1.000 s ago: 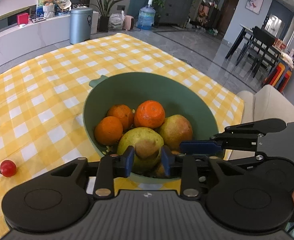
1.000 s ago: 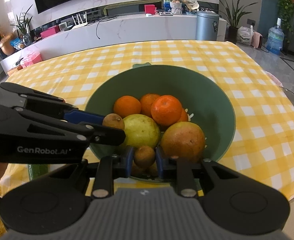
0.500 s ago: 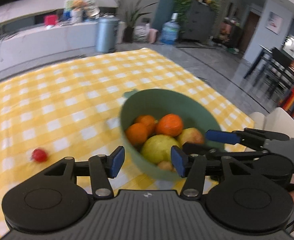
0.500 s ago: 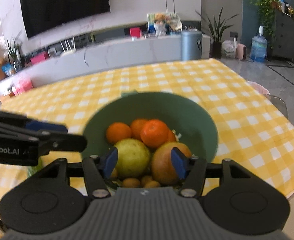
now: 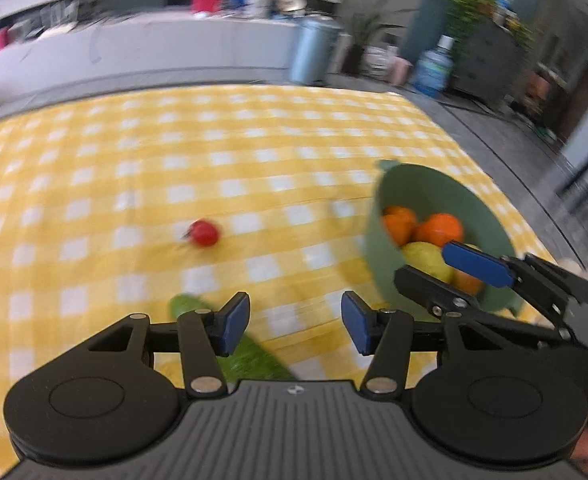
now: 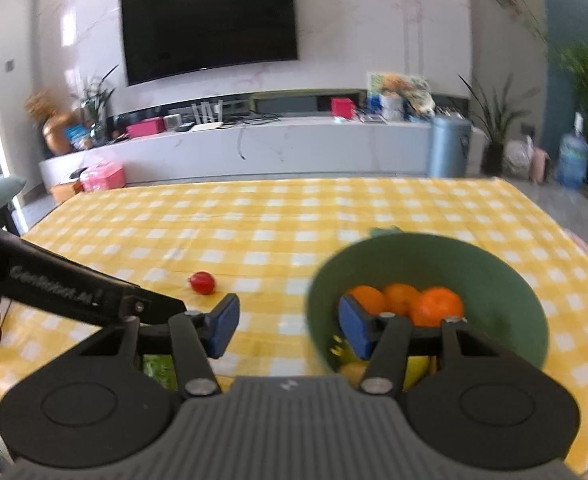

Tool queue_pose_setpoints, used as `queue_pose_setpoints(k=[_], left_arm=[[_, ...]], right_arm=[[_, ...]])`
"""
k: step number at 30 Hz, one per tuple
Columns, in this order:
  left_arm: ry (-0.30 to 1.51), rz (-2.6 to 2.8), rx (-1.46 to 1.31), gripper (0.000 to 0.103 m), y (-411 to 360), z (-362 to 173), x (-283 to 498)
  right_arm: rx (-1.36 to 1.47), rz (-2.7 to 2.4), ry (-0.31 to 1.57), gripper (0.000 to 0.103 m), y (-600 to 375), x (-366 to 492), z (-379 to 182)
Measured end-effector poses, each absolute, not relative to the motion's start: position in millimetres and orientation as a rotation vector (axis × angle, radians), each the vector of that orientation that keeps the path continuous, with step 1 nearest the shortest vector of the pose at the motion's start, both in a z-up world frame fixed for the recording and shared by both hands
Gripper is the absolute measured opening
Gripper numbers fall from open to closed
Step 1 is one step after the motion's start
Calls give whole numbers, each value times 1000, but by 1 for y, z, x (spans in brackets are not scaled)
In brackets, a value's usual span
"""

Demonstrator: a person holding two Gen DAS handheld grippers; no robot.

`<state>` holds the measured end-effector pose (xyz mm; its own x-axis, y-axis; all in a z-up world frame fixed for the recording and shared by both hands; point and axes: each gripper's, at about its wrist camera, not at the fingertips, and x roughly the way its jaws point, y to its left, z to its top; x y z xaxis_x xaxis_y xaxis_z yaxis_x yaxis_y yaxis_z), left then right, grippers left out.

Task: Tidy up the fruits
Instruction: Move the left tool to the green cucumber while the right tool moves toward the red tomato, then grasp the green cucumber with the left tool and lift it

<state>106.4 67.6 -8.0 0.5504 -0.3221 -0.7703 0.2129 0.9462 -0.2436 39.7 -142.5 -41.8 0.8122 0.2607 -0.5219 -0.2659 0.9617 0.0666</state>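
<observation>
A green bowl [image 5: 390, 200] [image 6: 494, 276] holds oranges [image 5: 440, 230] [image 6: 436, 306] and pears [image 5: 426, 258] near the table's right front. A small red fruit [image 5: 203, 233] [image 6: 202, 283] lies loose on the yellow checked cloth to the bowl's left. A long green item [image 5: 249, 354] [image 6: 157, 368] lies near the front edge under my left gripper. My left gripper [image 5: 296, 326] is open and empty, left of the bowl. My right gripper [image 6: 287, 330] is open and empty at the bowl's left rim; it also shows in the left wrist view [image 5: 454, 276].
The yellow checked tablecloth [image 6: 294, 216] covers the table. The table's right edge [image 5: 474, 152] drops to a grey floor. A white counter [image 6: 294, 144], a TV and a grey bin [image 6: 448, 146] stand behind the table.
Both grippers opened, releasing fruit into the bowl, then pulled back and swung left. The bowl now sits to the right in both views and the red fruit is nearer centre.
</observation>
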Motion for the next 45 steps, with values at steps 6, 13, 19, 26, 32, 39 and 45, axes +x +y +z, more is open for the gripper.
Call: queue_pose_setpoints(k=[6, 13, 19, 26, 32, 39, 45], left_arm=[[1009, -217, -283, 58, 96, -29, 113], [1059, -175, -485, 58, 120, -54, 111], [1063, -172, -542, 59, 114, -65, 109], [1073, -119, -485, 65, 97, -76, 106], [1073, -98, -402, 65, 83, -79, 107], [1045, -105, -348, 59, 77, -78, 105], [1031, -144, -320, 51, 77, -75, 103]], right_arm=[[-80, 346, 560, 40, -106, 45, -53], [-153, 422, 624, 18, -80, 55, -83], [-159, 423, 700, 17, -76, 66, -99], [-145, 413, 782, 17, -79, 72, -111], [-144, 408, 809, 18, -80, 73, -115], [-85, 393, 833, 24, -89, 77, -116], [-79, 398, 825, 26, -90, 76, -115]])
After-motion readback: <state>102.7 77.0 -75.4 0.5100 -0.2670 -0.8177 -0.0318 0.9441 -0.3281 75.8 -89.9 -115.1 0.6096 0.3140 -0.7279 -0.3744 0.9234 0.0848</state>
